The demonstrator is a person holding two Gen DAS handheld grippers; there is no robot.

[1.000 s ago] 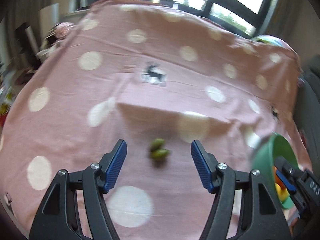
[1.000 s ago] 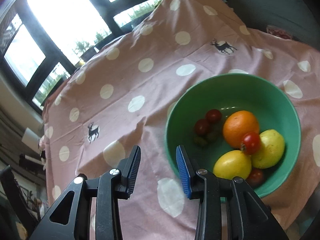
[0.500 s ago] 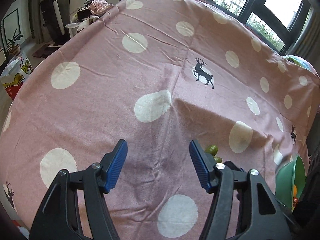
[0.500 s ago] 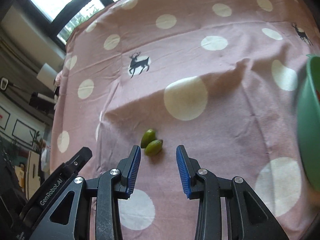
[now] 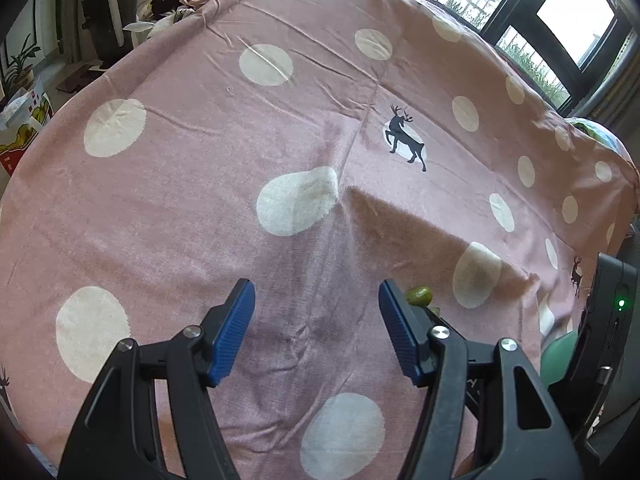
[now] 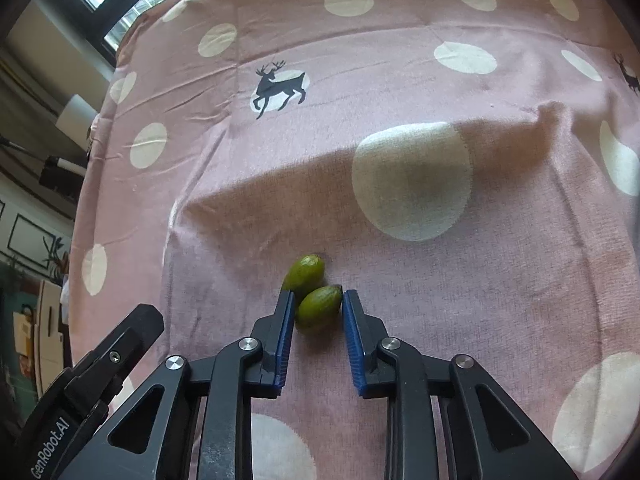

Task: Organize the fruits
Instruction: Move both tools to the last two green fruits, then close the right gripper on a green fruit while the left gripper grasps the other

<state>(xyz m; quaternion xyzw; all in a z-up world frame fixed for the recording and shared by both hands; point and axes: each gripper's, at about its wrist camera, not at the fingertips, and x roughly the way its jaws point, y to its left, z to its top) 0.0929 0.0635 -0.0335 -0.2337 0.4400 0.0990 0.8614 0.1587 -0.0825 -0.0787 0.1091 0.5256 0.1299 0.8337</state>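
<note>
Two small green oval fruits lie touching each other on the pink polka-dot tablecloth (image 6: 400, 240). The right gripper (image 6: 318, 300) points down at them; its jaws have just been closing, and the nearer green fruit (image 6: 318, 307) now sits clamped between the blue pads, still resting on the cloth. The farther green fruit (image 6: 306, 272) lies just beyond the left pad, apparently touching its tip, though the angle leaves this uncertain. The left gripper (image 5: 316, 308) hovers over bare cloth with jaws spread apart and nothing between them. In the left wrist view, part of a green bowl (image 5: 554, 358) shows at the right edge, near the fruits.
</note>
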